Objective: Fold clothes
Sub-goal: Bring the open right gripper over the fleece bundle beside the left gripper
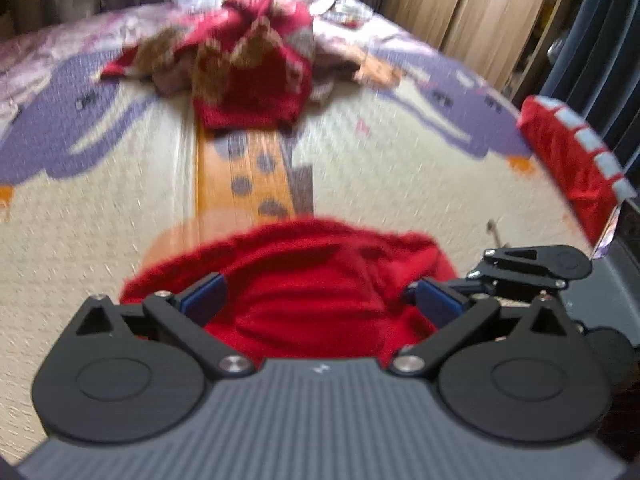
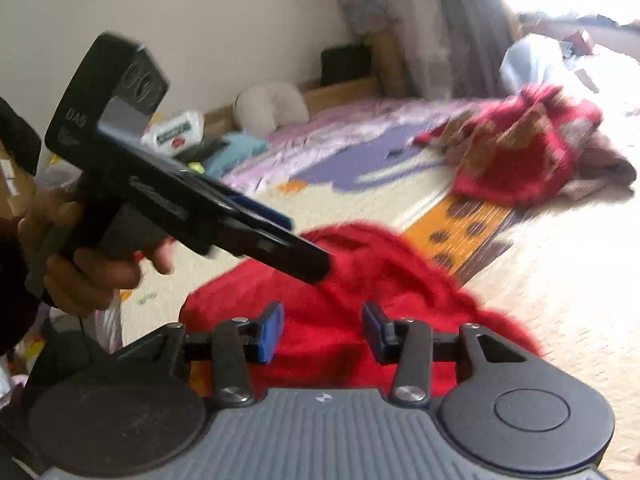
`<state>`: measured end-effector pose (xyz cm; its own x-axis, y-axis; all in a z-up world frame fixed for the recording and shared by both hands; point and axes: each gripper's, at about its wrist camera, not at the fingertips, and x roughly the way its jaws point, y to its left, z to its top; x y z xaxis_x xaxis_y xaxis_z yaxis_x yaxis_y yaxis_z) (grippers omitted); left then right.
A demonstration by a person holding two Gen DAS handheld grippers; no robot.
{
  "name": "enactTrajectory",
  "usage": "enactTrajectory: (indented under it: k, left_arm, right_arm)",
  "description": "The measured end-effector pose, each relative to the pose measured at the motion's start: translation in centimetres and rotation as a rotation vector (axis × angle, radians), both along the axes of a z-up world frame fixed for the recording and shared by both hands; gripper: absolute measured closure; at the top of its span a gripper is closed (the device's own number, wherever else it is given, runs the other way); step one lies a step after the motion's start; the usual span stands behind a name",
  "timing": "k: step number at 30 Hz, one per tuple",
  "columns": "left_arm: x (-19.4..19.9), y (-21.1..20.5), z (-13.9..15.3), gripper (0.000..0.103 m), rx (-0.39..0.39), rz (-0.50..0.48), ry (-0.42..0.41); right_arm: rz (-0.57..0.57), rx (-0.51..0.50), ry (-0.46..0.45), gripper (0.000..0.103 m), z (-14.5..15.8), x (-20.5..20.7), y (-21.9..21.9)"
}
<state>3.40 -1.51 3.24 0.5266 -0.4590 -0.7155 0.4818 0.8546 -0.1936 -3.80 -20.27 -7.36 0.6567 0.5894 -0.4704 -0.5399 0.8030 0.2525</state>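
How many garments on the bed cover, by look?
Plain red garment: 1, under both hand-held grippers
Red garment with tan pattern: 1, crumpled farther back on the bed cover
Red piece with pale blue checks: 1, at the edge; may belong to another garment
Total: 3

Left gripper (image 1: 320, 300) jaws wide apart; right gripper (image 2: 323, 332) jaws parted; hand (image 2: 92, 264) grips left handle.

Red garment (image 1: 312, 280): plain bright red. Patterned sweater (image 1: 248, 60): red with tan-brown zigzag motifs. Bed cover (image 1: 400, 168): cream, with purple shapes and an orange band of dark spots. Gripper pads (image 2: 270, 330): blue, on black arms.
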Motion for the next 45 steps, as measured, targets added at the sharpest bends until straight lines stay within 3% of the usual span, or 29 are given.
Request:
enactTrajectory:
  k: [3,6,9,12,16,21,23,28,33,36,43,45]
  left_arm:
    - [-0.6,0.5,1.5,0.0,0.007,-0.005,-0.056]
    - [-1.9,-0.2,1.6,0.0,0.121,-0.04,-0.121]
    - [-3.7,-1.4,0.6,0.0,0.226,-0.134,-0.153]
    - [-5.4,-2.5,-0.5,0.0,0.282,-0.25,-0.185]
    - [-5.6,-3.5,-1.8,0.0,0.284,-0.323,-0.174]
    - [-3.7,-3.9,-6.3,0.0,0.347,-0.296,-0.085]
    - [-3.7,-4.1,-7.3,0.0,0.361,-0.299,-0.101]
    - [-3.4,-3.8,-6.3,0.0,0.349,-0.306,-0.097]
    - [-5.0,-3.3,-2.4,0.0,0.307,-0.355,-0.184]
    - [-4.9,-3.0,-0.4,0.0,0.235,-0.365,-0.219]
    - [-1.1,-5.1,-1.9,0.0,0.102,-0.363,-0.152]
    - [-0.1,-5.5,-3.2,0.0,0.119,-0.356,-0.126]
  right_arm:
    - [-0.045,0.034,-0.038,0.056,1.3,-0.5,-2.2]
    - [-0.085,0.007,-0.056,0.058,1.6,-0.7,-3.2]
    - [-0.07,-0.034,-0.061,0.062,1.3,-0.8,-3.0]
    - [-0.005,-0.062,-0.076,0.065,1.1,-1.2,-1.7]
    - [0.032,-0.108,-0.085,0.065,0.4,-1.2,-0.1]
    - [0.014,-0.24,-0.021,0.067,-2.1,0.2,1.8]
    - [0.012,-0.278,-0.004,0.067,-3.0,0.7,2.7]
    - [0.001,-0.237,0.017,0.066,-3.3,1.0,2.0]
    - [0.015,-0.111,-0.012,0.066,-0.9,-0.1,-0.3]
    - [-0.037,-0.052,-0.052,0.066,0.5,-0.6,-2.3]
    - [-0.137,-0.17,-0.035,0.066,-0.5,0.0,-2.5]
    - [-0.143,-0.187,-0.026,0.067,-0.9,0.3,-2.4]
